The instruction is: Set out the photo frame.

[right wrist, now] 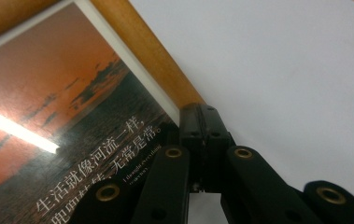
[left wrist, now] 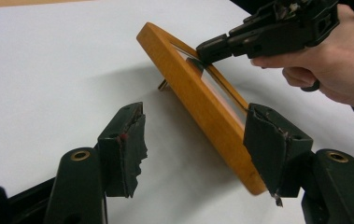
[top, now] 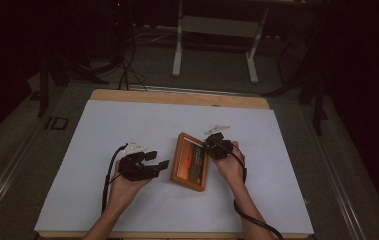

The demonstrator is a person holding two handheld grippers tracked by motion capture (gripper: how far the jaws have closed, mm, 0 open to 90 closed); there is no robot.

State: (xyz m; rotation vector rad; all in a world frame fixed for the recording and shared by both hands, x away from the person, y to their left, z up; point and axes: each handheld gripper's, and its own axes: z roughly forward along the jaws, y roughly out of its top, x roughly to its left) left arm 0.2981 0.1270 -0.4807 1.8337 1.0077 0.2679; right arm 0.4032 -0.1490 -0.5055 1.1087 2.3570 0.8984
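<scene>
A wooden picture frame (top: 189, 162) with an orange sunset print and white Chinese text lies mid-table, its long side running away from me. In the left gripper view the picture frame (left wrist: 198, 102) is tilted, its far edge lifted off the sheet. My right gripper (top: 209, 145) is shut on that raised rim; in the left gripper view the right gripper (left wrist: 207, 49) pinches the rim, and in its own view the right gripper (right wrist: 205, 121) has its jaws together at the wooden edge beside the print (right wrist: 72, 93). My left gripper (top: 158, 160) hovers open to the frame's left; in its own view the left gripper (left wrist: 197, 121) has the frame's near corner by one jaw.
A white sheet (top: 127, 125) covers the wooden table (top: 177, 96). A small brass peg (left wrist: 163, 85) pokes out under the frame's back. Beyond the table stand white desk legs (top: 178, 45) and floor cables (top: 127, 65). Bare sheet lies on either side of my hands.
</scene>
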